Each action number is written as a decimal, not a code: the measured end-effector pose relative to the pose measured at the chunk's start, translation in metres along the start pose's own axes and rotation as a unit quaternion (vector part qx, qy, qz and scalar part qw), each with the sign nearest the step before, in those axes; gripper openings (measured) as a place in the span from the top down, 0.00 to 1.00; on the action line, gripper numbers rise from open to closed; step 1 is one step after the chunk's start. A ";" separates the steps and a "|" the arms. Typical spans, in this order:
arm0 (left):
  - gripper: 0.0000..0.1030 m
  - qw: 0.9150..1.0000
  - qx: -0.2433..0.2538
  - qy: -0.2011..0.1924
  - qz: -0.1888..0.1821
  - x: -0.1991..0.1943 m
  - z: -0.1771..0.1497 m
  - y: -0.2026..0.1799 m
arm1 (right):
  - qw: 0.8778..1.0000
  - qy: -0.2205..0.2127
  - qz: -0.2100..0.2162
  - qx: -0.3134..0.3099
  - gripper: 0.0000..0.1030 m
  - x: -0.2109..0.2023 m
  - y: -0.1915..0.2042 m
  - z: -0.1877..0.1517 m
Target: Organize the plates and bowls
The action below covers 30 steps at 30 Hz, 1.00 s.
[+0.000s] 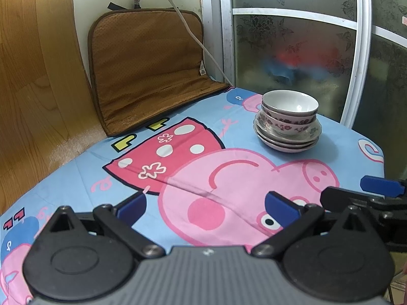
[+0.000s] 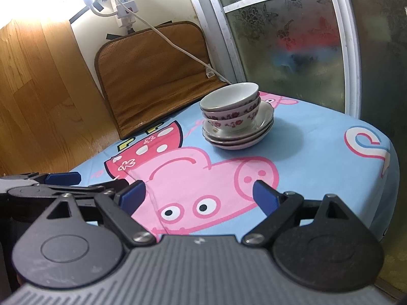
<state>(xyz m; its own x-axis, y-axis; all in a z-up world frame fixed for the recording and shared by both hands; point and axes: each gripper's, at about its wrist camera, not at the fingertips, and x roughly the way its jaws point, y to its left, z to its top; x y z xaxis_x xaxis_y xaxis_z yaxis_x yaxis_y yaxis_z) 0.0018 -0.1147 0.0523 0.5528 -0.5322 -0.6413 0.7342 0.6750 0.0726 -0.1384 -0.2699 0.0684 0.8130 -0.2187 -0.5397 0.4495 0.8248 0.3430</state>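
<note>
Nearest the lens, the left tool (image 1: 206, 203) stands with its blue-padded fingers (image 1: 133, 207) spread wide, nothing between them, hovering over the cartoon pig printed on the blue cloth (image 1: 76, 172) that covers the worktop; the right tool (image 2: 199, 197) is likewise spread wide and empty, its pads (image 2: 264, 198) apart above the pig's face; each tool shows at the edge of the other's view, the right one at the left view's right margin, the left one at the right view's left margin, so the two sit side by side at the near edge of the worktop. Further out, well apart from both tools, the stack of plates (image 1: 287, 139) rests on the cloth toward the far right corner; the plates are shallow, white with a floral rim, nested one in another; the exact count cannot be told. Nested bowls (image 1: 290, 109) sit upright on the top plate, white inside, with dark red flowers on the outer wall; the uppermost is empty. Beyond, a brown padded mat (image 1: 147, 71) leans against the wall at the far left of the worktop, its lower part lying on the surface; a white cable (image 1: 193, 38) runs down across it from a power strip (image 2: 124, 7) on the wall; frosted patterned glass doors (image 1: 292, 50) stand behind the stack.
</note>
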 end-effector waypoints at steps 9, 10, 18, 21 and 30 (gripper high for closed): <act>0.00 1.000 -0.001 0.001 0.001 0.001 0.000 0.001 | 1.000 0.002 0.000 0.000 0.10 0.001 -0.001 0.000; 0.00 1.000 -0.002 0.001 0.001 0.002 0.000 0.002 | 1.000 0.002 0.000 -0.001 0.10 0.002 -0.001 0.000; 0.00 1.000 -0.004 0.012 0.003 0.008 -0.002 0.004 | 1.000 0.003 0.001 -0.003 0.10 0.001 -0.002 0.001; 0.00 1.000 -0.004 0.014 0.006 0.009 -0.002 0.004 | 1.000 0.004 0.003 -0.003 0.10 0.002 -0.003 0.001; 0.00 1.000 -0.011 0.026 0.013 0.017 -0.004 0.009 | 1.000 0.002 0.003 0.001 0.10 0.002 -0.006 0.003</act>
<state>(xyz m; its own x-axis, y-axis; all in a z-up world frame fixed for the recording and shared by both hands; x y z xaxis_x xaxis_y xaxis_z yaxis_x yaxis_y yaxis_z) 0.0164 -0.1162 0.0389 0.5491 -0.4874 -0.6790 0.7110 0.6995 0.0728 -0.1381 -0.2769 0.0672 0.8147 -0.2114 -0.5400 0.4447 0.8254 0.3478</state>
